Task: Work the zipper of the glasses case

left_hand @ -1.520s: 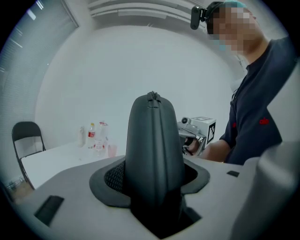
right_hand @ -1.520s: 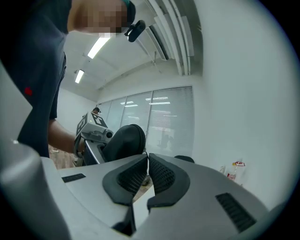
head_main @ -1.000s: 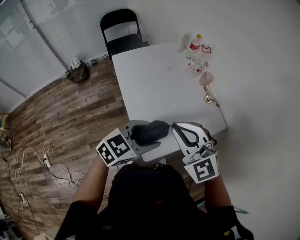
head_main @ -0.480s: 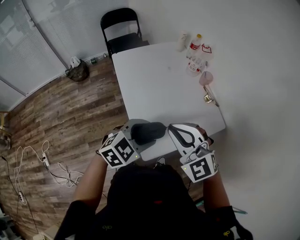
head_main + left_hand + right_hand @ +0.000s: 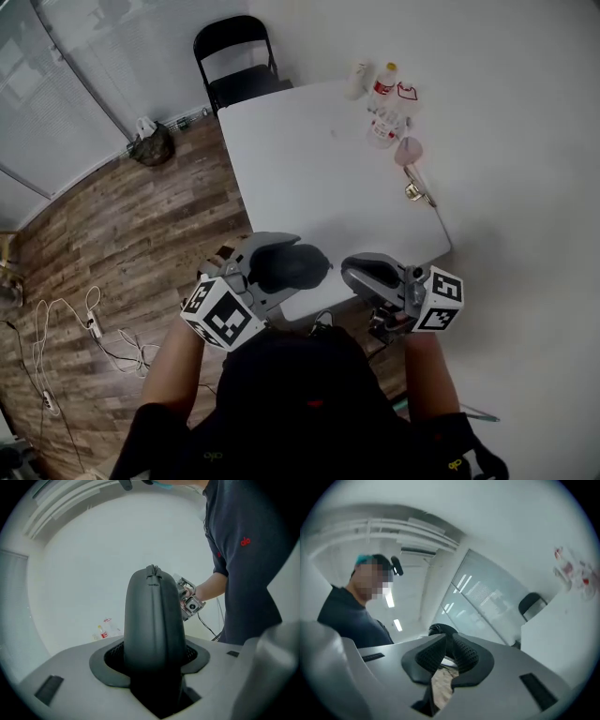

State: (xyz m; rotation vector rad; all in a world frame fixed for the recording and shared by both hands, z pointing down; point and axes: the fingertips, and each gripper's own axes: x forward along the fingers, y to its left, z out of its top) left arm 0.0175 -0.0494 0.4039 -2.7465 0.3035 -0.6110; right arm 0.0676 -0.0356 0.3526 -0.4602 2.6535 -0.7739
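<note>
We work at the near edge of the white desk (image 5: 319, 178). The glasses case (image 5: 154, 616) is pinched in our left claw (image 5: 279, 270), its zipper closed along the side we see, so any contents are hidden. Our right claw (image 5: 356, 272), pressed together on nothing visible, hangs just beside it. Small bottles (image 5: 384, 103) stand at the far corner. We judge the pull uncaught: next, spread that claw and pinch the zipper pull (image 5: 152, 570).

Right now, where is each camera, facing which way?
Head view: on the person's head, facing down at the table; forearms show.
Left gripper view: on the left hand-held gripper, facing its clamped glasses case; torso shows.
Right gripper view: on the right hand-held gripper, facing up; torso shows.
Head and left views share that case.
</note>
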